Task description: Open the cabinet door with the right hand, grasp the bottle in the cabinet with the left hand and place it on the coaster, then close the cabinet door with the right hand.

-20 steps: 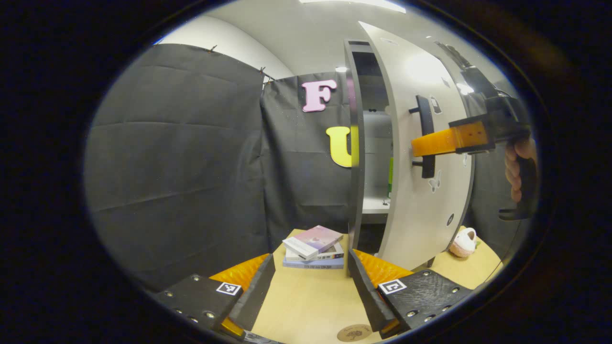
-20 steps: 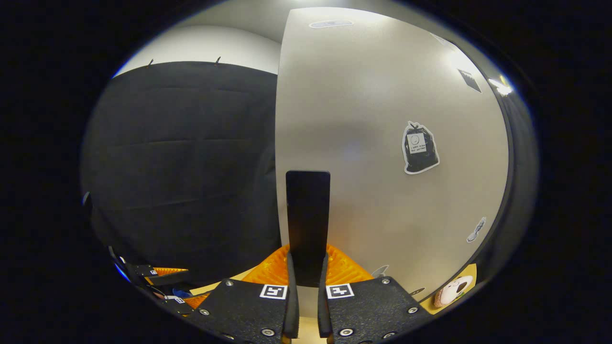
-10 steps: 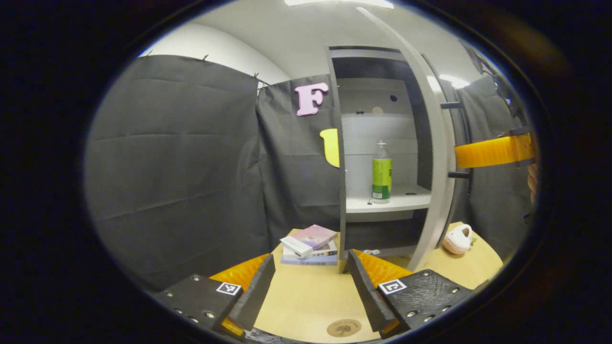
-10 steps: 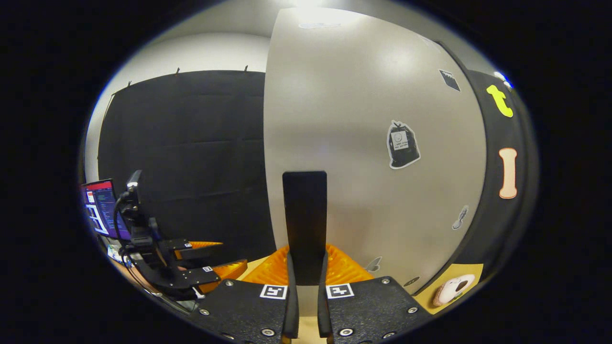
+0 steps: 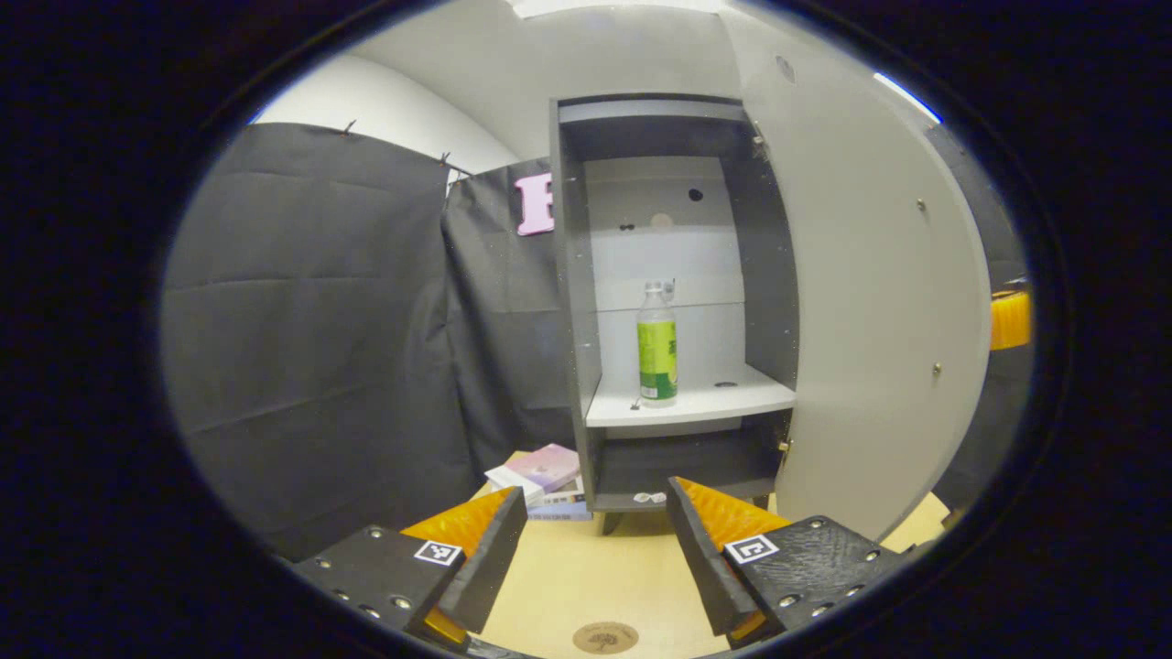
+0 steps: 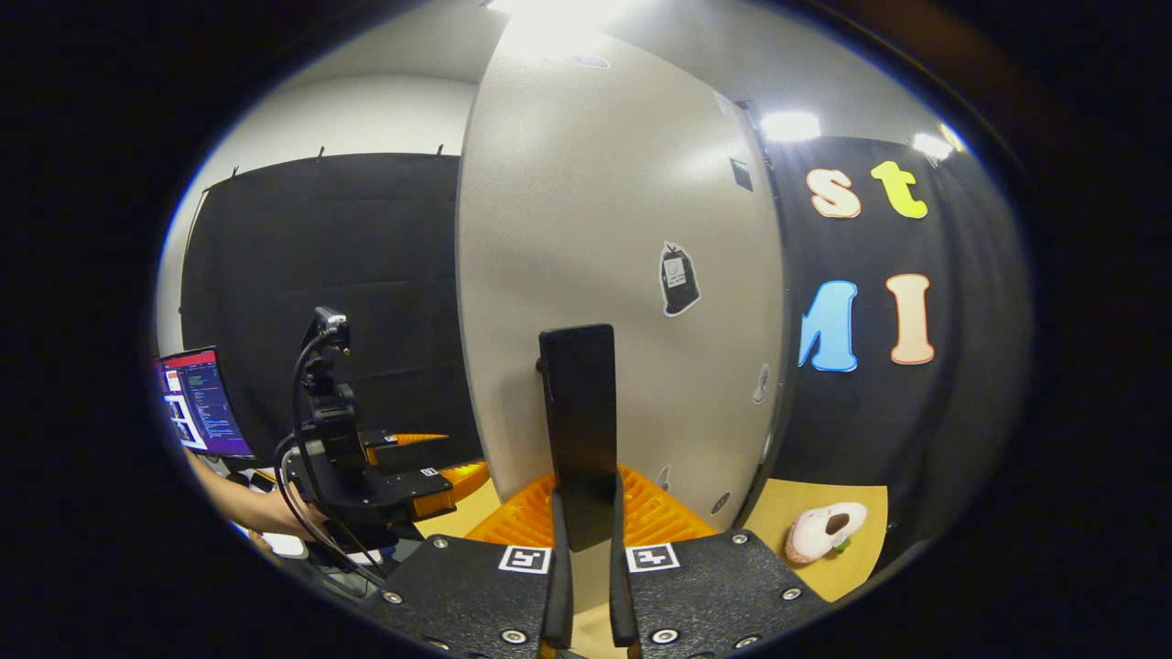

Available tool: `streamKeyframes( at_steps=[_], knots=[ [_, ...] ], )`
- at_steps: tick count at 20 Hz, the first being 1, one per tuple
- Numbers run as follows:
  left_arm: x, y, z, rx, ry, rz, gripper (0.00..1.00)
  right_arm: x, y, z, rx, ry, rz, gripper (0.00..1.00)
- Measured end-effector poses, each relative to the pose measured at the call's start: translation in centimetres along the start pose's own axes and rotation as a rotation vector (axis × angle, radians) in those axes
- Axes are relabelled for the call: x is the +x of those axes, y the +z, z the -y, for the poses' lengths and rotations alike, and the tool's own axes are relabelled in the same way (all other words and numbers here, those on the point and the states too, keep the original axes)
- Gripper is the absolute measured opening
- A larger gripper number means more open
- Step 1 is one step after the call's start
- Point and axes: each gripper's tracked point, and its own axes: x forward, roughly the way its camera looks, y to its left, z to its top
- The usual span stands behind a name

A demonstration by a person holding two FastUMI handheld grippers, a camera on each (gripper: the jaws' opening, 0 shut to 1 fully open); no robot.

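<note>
Now the cabinet door (image 5: 870, 302) stands wide open. A second ago it showed its outer face and covered nearly all of the interior from the left gripper view; half a second ago it was edge-on; at present its inner face shows and the whole shelf (image 5: 687, 403) is exposed.

Right gripper (image 6: 584, 586): pressed together on the black door handle (image 6: 577, 421), both fingers against its sides, as in the two earlier frames. Grip unchanged through the swing.

Left gripper (image 5: 595, 549): spread, holding nothing, hovering low above the wooden table (image 5: 586, 577), well short of the cabinet (image 5: 572, 302).

Bottle (image 5: 656, 346): upright on the shelf, toward its left side, clear plastic with a green label, untouched. Coaster (image 5: 605, 637): on the table just below the left gripper, between its fingers in that view.

Judgement: the opening step looks complete. Path from left gripper to bottle appears unobstructed, so the reach-in grasp comes next. Books (image 5: 540, 476) lie beside the cabinet base, out of the way.
</note>
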Motion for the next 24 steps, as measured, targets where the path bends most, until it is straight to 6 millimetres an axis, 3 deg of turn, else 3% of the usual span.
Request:
streamKeyframes(
  at_steps=[6, 9, 12, 15, 16, 18, 19, 21, 22, 23, 24],
  knots=[
    [2.0, 2.9, 3.8, 0.062, -0.038, 0.069, 0.88, -2.9, 0.2, 1.6, 0.02, -0.209, 0.024, 0.17],
    [4.7, 3.9, 5.3, 0.084, -0.067, 0.101, 0.94, -5.4, -0.1, 1.7, 0.036, -0.298, 0.03, 0.16],
    [8.6, 4.9, 6.3, 0.093, -0.101, 0.123, 0.94, -8.2, -0.7, 1.4, 0.061, -0.405, 0.031, 0.16],
    [13.4, 5.5, 7.3, 0.089, -0.147, 0.134, 0.82, -10.7, -2.0, -0.3, 0.094, -0.468, 0.03, 0.1],
    [15.2, 5.4, 7.3, 0.098, -0.15, 0.132, 0.94, -11.5, -2.3, -1.2, 0.105, -0.478, 0.03, 0.1],
    [18.6, 5.4, 7.8, 0.109, -0.163, 0.134, 0.94, -13.1, -3.6, -2.5, 0.121, -0.505, 0.011, 0.11],
    [20.3, 5.5, 8.1, 0.104, -0.171, 0.134, 0.88, -13.5, -4.2, -2.9, 0.13, -0.522, 0.009, 0.14],
    [23.5, 5.7, 8.0, 0.075, -0.174, 0.132, 0.88, -14.9, -4.5, -2.7, 0.159, -0.579, 0.014, 0.23],
    [24.8, 5.7, 8.1, 0.053, -0.183, 0.131, 0.88, -15.7, -4.5, -2.5, 0.176, -0.612, 0.019, 0.31],
    [25.9, 5.7, 8.2, 0.037, -0.188, 0.131, 0.88, -16.5, -4.3, -2.1, 0.198, -0.64, 0.025, 0.48],
    [27.2, 5.6, 8.2, 0.029, -0.192, 0.131, 0.88, -17.0, -4.4, -1.7, 0.224, -0.663, 0.035, 0.56]
  ],
)
